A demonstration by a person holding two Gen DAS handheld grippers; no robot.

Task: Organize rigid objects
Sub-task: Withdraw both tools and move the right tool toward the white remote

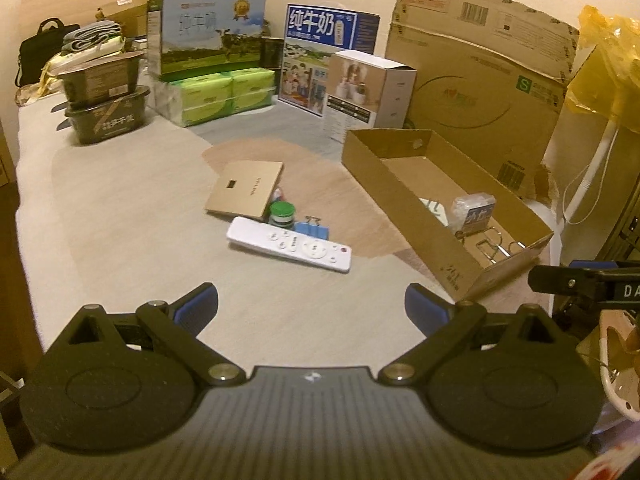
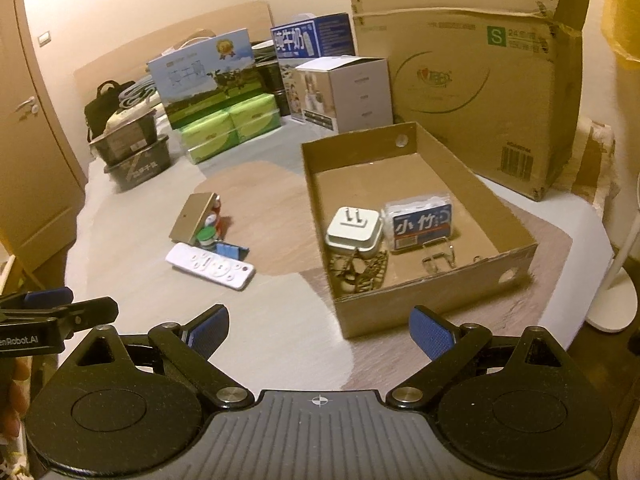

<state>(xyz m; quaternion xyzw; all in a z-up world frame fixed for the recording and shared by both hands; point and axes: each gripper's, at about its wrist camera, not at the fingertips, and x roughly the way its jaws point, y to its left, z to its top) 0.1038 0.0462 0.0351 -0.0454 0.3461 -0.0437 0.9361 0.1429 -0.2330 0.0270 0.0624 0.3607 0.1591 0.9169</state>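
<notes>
A white remote (image 1: 289,244) (image 2: 210,266) lies on the table. Behind it stand a green-capped jar (image 1: 282,213) (image 2: 207,237), blue binder clips (image 1: 313,230) (image 2: 231,251) and a gold flat box (image 1: 245,188) (image 2: 191,212). A shallow cardboard tray (image 1: 404,204) (image 2: 416,312) holds a white plug adapter (image 2: 353,228), a pack with a blue label (image 2: 420,221) (image 1: 474,210), metal clips (image 2: 438,258) and a dark chain (image 2: 362,270). My left gripper (image 1: 311,308) is open and empty, short of the remote. My right gripper (image 2: 320,330) is open and empty, before the tray's near wall.
Milk cartons (image 1: 208,36), green tissue packs (image 1: 218,94), a white product box (image 1: 370,90) and a large cardboard box (image 1: 484,80) line the back. Dark tubs (image 1: 106,114) stand at the far left. A white fan stand (image 2: 614,300) is at the right.
</notes>
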